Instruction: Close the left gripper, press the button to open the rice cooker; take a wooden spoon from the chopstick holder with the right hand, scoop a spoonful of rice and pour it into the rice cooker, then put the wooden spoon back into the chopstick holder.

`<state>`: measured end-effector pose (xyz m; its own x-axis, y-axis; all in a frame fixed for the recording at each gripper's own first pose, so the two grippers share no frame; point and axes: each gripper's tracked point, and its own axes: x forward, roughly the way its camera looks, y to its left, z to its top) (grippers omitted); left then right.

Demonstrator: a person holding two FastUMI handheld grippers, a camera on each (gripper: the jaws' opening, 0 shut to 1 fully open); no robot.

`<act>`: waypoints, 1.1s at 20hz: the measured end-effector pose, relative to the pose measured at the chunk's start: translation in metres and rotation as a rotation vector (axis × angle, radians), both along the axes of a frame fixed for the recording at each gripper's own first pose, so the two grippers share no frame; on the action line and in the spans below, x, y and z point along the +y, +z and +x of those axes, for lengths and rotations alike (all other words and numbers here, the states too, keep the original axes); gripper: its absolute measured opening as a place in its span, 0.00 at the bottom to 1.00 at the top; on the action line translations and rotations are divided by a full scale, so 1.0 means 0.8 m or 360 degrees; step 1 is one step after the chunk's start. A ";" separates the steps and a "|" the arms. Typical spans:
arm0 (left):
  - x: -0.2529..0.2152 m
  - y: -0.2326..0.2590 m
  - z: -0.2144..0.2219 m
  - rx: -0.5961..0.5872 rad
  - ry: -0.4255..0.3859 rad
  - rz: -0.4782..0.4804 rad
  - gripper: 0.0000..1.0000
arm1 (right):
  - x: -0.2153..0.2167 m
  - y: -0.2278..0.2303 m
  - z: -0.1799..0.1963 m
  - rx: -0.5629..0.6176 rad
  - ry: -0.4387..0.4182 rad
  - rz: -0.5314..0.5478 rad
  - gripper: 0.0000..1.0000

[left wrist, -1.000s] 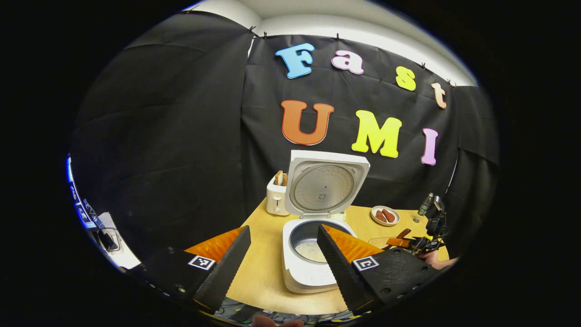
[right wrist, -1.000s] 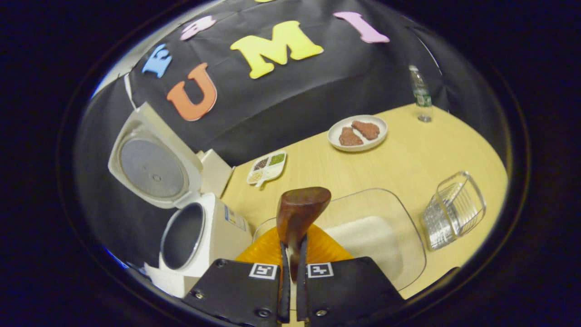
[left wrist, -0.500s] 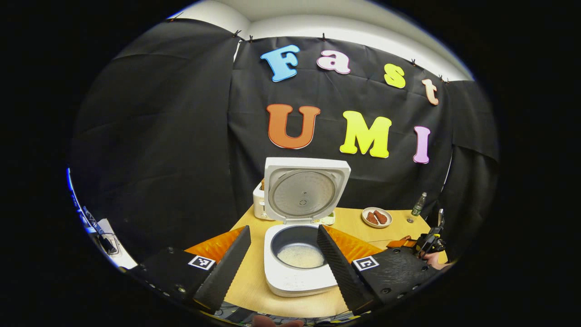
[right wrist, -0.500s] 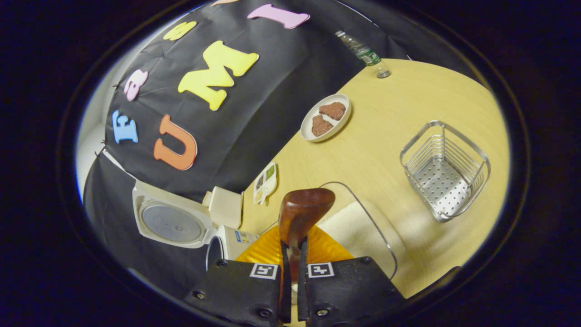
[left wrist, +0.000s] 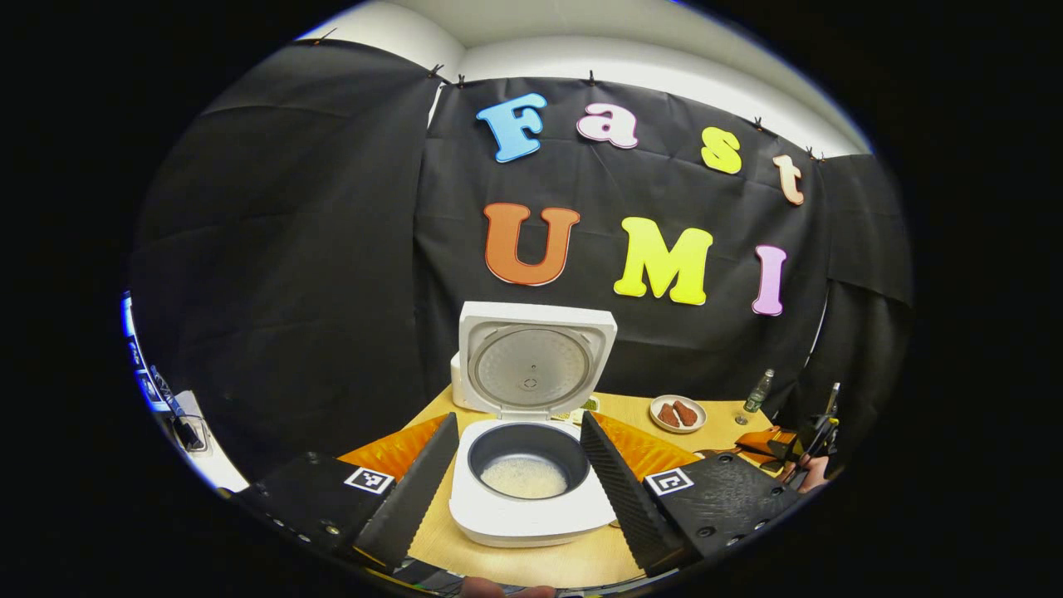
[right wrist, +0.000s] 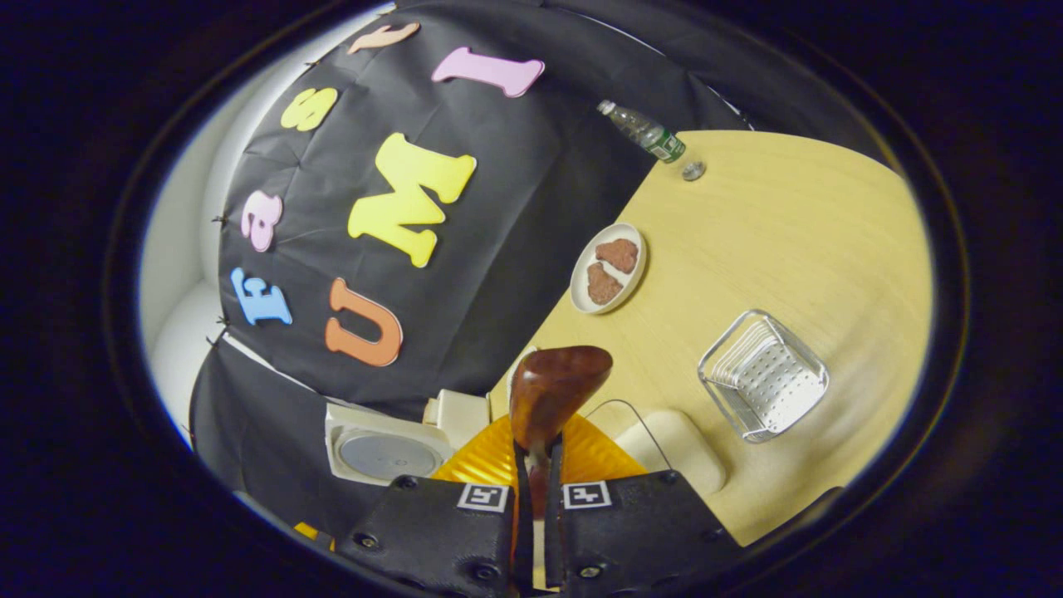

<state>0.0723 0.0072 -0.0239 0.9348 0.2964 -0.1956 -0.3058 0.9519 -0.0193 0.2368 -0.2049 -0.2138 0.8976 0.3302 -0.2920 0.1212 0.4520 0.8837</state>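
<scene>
Yellow table, booth; rice cooker lid up, centre frame; left gripper wide open, empty; right gripper clamps wooden spoon, likely for return to chopstick holder lower right

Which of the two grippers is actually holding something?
The right gripper: shut on the brown wooden spoon. The left gripper is open, holding nothing.

Black-draped booth around a pale wooden table

Black cloth wall fills the frame's middle; white ceiling shows along the top, the table at lower right.
</scene>
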 end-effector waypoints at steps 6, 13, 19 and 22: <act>0.010 0.000 -0.018 -0.0028 0.0035 0.0006 0.95 | 0.065 0.087 0.007 -0.0132 0.0150 -0.0006 0.11; 0.063 0.000 -0.062 -0.0066 0.0153 -0.0007 0.95 | 0.229 0.144 0.046 -0.0257 0.0405 -0.0037 0.11; 0.118 -0.007 -0.095 -0.0032 0.0268 -0.0012 0.95 | 0.335 0.111 0.078 -0.0235 0.0535 -0.0213 0.11; 0.132 -0.015 -0.104 -0.0004 0.0280 -0.0022 0.95 | 0.359 0.089 0.086 -0.0225 0.0547 -0.0386 0.11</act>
